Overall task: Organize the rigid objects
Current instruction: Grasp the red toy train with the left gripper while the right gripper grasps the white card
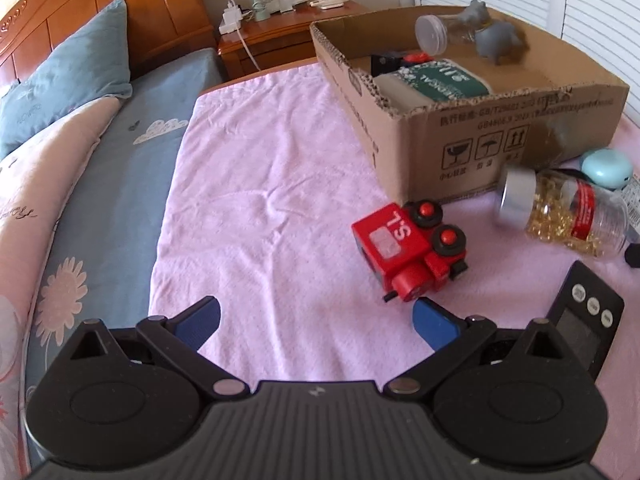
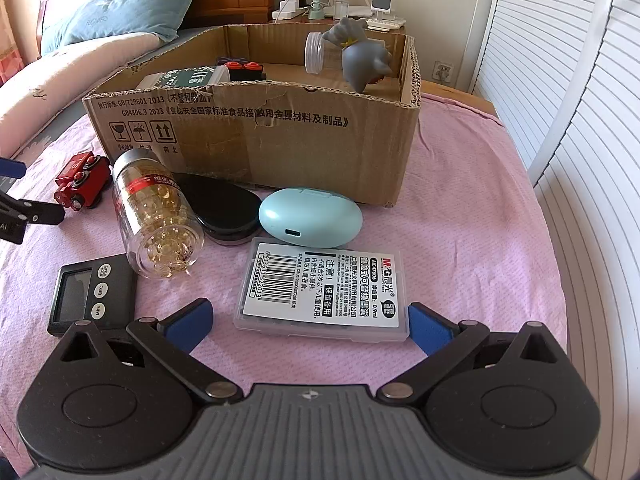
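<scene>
Both low over towel: left gripper (image 1: 316, 322) spread, right gripper (image 2: 310, 326) spread.

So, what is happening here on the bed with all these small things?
A person is sorting small objects into a cardboard box with two handheld grippers. Both the left gripper and the right gripper are open and hold nothing. The box already holds a grey figure and a clear jar. A toy train, pill bottle, timer, blue case and plastic box are outside the box.
</scene>
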`<state>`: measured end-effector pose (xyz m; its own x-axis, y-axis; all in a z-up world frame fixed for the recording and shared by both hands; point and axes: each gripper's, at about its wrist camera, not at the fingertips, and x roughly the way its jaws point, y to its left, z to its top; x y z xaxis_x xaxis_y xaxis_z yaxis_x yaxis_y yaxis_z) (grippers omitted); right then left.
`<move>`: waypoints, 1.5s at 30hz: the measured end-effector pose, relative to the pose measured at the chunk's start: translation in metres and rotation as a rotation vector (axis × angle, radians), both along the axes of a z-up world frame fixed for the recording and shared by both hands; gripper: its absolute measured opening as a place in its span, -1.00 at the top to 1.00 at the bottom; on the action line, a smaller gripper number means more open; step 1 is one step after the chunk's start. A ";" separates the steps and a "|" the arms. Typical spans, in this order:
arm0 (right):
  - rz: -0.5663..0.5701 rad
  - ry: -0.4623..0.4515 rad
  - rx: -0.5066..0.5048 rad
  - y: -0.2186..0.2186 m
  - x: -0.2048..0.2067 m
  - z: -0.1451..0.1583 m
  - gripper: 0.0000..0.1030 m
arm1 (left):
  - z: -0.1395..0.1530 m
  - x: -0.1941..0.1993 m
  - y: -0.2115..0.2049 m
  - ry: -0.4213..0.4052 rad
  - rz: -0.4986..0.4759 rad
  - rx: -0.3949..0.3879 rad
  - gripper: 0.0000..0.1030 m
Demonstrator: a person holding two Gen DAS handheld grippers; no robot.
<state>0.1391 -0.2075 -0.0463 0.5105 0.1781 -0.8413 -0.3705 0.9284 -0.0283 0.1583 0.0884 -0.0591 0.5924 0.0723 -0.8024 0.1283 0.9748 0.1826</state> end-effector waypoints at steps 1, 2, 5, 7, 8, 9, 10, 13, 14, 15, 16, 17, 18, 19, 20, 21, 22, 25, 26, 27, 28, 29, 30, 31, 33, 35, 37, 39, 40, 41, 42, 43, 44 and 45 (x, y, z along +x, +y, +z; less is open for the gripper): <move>0.000 0.000 0.000 0.000 0.000 0.000 -1.00 | 0.000 0.002 -0.001 -0.003 -0.006 -0.002 -0.98; -0.001 0.000 0.000 0.000 0.000 0.000 -1.00 | 0.000 0.004 -0.003 -0.004 -0.017 -0.003 -0.98; -0.006 0.001 -0.003 0.000 0.000 0.000 -1.00 | -0.001 0.007 -0.010 -0.007 -0.054 -0.009 -0.99; -0.007 0.000 -0.003 0.001 0.000 0.000 -1.00 | -0.002 0.009 -0.014 -0.007 -0.082 -0.024 -0.99; -0.009 0.000 -0.004 0.001 0.000 0.000 -1.00 | -0.002 0.010 -0.016 -0.006 -0.093 -0.032 -0.99; -0.011 0.000 -0.004 0.001 -0.001 0.000 -1.00 | -0.002 0.011 -0.017 -0.007 -0.105 -0.036 -0.99; -0.012 0.000 -0.004 0.001 -0.001 0.000 -1.00 | -0.003 0.011 -0.020 -0.009 -0.116 -0.037 -0.99; -0.017 0.000 -0.005 0.002 -0.001 0.000 -1.00 | -0.004 0.013 -0.027 -0.021 -0.147 -0.039 -0.97; -0.017 -0.001 -0.005 0.001 -0.001 0.000 -1.00 | -0.004 0.014 -0.030 -0.023 -0.158 -0.043 -0.94; -0.017 -0.002 -0.004 0.001 -0.001 0.000 -1.00 | -0.005 0.015 -0.031 -0.027 -0.172 -0.054 -0.88; -0.016 -0.003 -0.004 0.001 -0.002 0.000 -1.00 | -0.005 0.015 -0.033 -0.030 -0.186 -0.067 -0.85; -0.016 -0.005 -0.003 0.001 -0.002 0.000 -1.00 | -0.005 0.016 -0.034 -0.035 -0.197 -0.081 -0.74; -0.016 -0.007 -0.002 0.001 -0.002 0.000 -1.00 | -0.005 0.017 -0.035 -0.038 -0.206 -0.094 -0.61; -0.015 -0.009 -0.001 0.001 -0.002 0.000 -1.00 | -0.004 0.018 -0.035 -0.039 -0.213 -0.109 -0.54; -0.015 -0.011 -0.001 0.001 -0.002 0.000 -1.00 | -0.004 0.018 -0.035 -0.039 -0.220 -0.127 -0.41; -0.015 -0.013 0.000 0.001 -0.002 -0.001 -1.00 | -0.004 0.018 -0.035 -0.040 -0.226 -0.144 -0.26; -0.014 -0.016 0.001 0.000 -0.003 -0.001 -1.00 | -0.004 0.018 -0.036 -0.041 -0.231 -0.161 -0.19; -0.007 -0.026 0.006 -0.001 -0.005 -0.001 -1.00 | -0.003 0.015 -0.038 -0.045 -0.240 -0.181 0.03; -0.006 -0.029 0.008 -0.001 -0.005 -0.001 -1.00 | -0.003 0.013 -0.039 -0.047 -0.236 -0.176 0.03; -0.005 -0.031 0.008 -0.001 -0.006 -0.001 -1.00 | -0.003 0.011 -0.038 -0.045 -0.225 -0.176 0.03; -0.006 -0.034 0.010 -0.002 -0.006 -0.002 -1.00 | -0.002 0.009 -0.037 -0.042 -0.211 -0.180 0.03; -0.006 -0.036 0.011 -0.002 -0.007 -0.002 -1.00 | -0.002 0.005 -0.036 -0.040 -0.196 -0.186 0.03; -0.005 -0.038 0.012 -0.002 -0.007 -0.002 -1.00 | -0.002 0.002 -0.034 -0.039 -0.182 -0.191 0.03; -0.006 -0.039 0.013 -0.002 -0.007 -0.002 -1.00 | -0.002 -0.002 -0.033 -0.039 -0.170 -0.192 0.03; 0.000 -0.041 0.012 -0.001 -0.005 -0.002 -1.00 | -0.002 -0.011 -0.030 -0.040 -0.156 -0.193 0.03; 0.003 -0.036 0.012 0.000 0.000 -0.002 -1.00 | -0.001 -0.015 -0.027 -0.038 -0.140 -0.198 0.03; -0.004 -0.029 0.007 0.003 0.007 -0.002 -1.00 | -0.001 -0.017 -0.027 -0.042 -0.137 -0.192 0.02; -0.010 -0.029 0.007 0.005 0.010 -0.002 -1.00 | -0.001 -0.017 -0.028 -0.046 -0.138 -0.184 -0.01; -0.016 -0.031 0.006 0.006 0.011 -0.002 -0.98 | -0.001 -0.017 -0.028 -0.047 -0.139 -0.182 -0.01; -0.021 -0.033 0.005 0.006 0.011 -0.001 -0.91 | -0.001 -0.016 -0.029 -0.047 -0.141 -0.180 -0.02; -0.024 -0.035 0.005 0.006 0.010 0.001 -0.81 | -0.001 -0.015 -0.029 -0.049 -0.143 -0.176 -0.08; -0.026 -0.032 0.005 0.005 0.010 0.002 -0.82 | -0.002 -0.015 -0.030 -0.051 -0.145 -0.170 -0.10; -0.029 -0.027 0.002 0.005 0.009 0.002 -0.81 | -0.002 -0.014 -0.030 -0.054 -0.148 -0.164 -0.11; -0.031 -0.024 0.000 0.004 0.007 0.003 -0.81 | -0.002 -0.014 -0.030 -0.054 -0.152 -0.163 -0.12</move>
